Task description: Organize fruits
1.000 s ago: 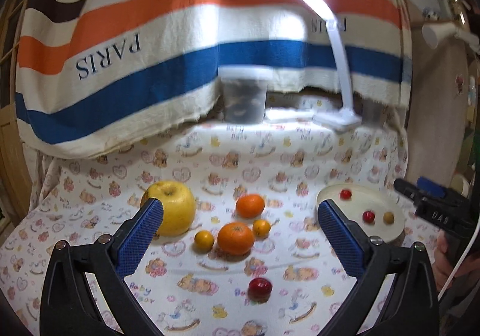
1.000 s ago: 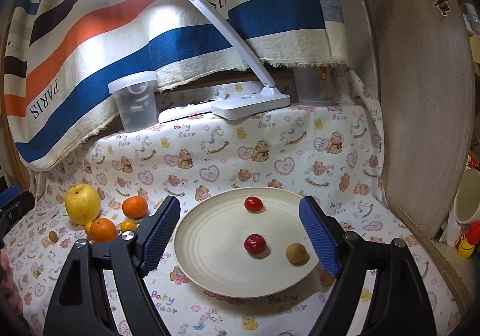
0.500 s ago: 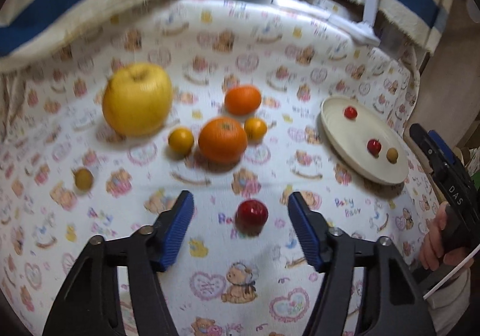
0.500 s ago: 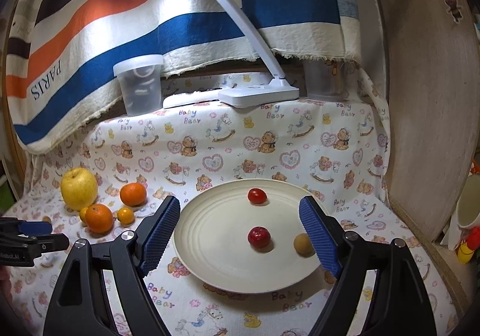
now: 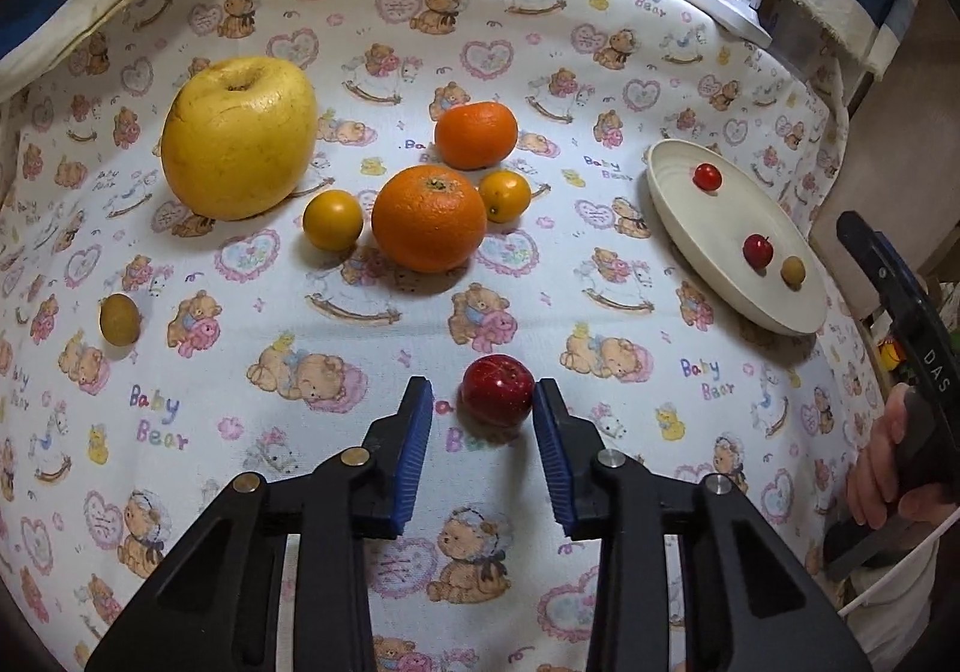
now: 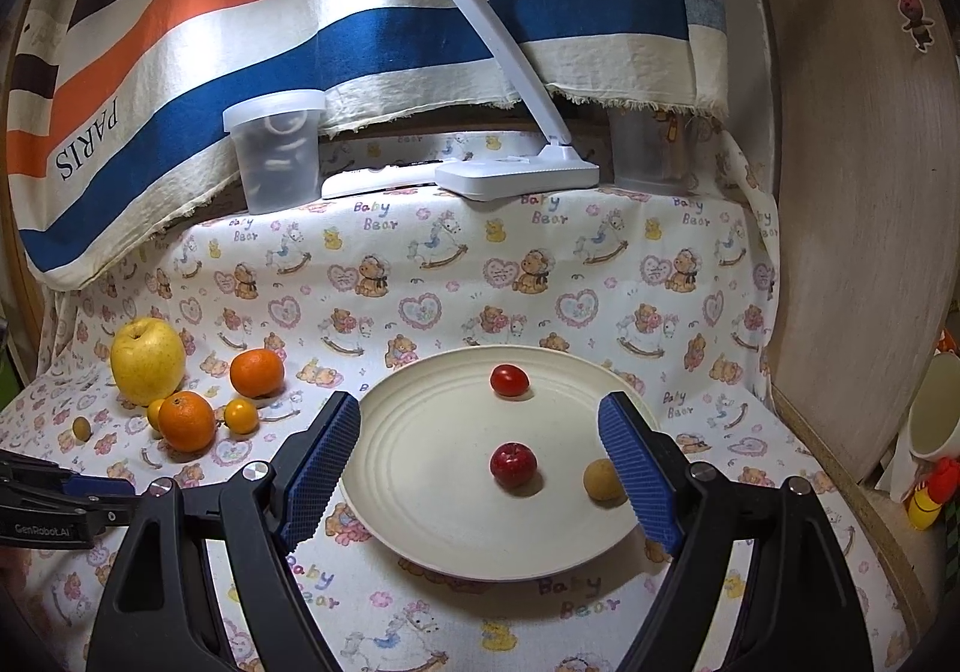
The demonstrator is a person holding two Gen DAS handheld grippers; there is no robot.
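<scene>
Two blue-padded fingers of the left gripper (image 5: 483,402) have just been closing around a small red apple (image 5: 497,389) on the bear-print cloth (image 5: 360,360); the right-hand pad looks to touch the fruit, while a gap remains at the other, so it is not yet pinched. Beyond it lie a large orange (image 5: 428,218), a mandarin (image 5: 476,134), two small yellow fruits (image 5: 332,219) and a big yellow apple (image 5: 239,137), with a brown longan (image 5: 119,318) off alone. The right gripper (image 6: 480,426) hovers with its fingers spread wide over the cream plate (image 6: 420,468), which carries a cherry tomato (image 6: 509,380), another red apple (image 6: 513,463) and a second longan (image 6: 603,481).
</scene>
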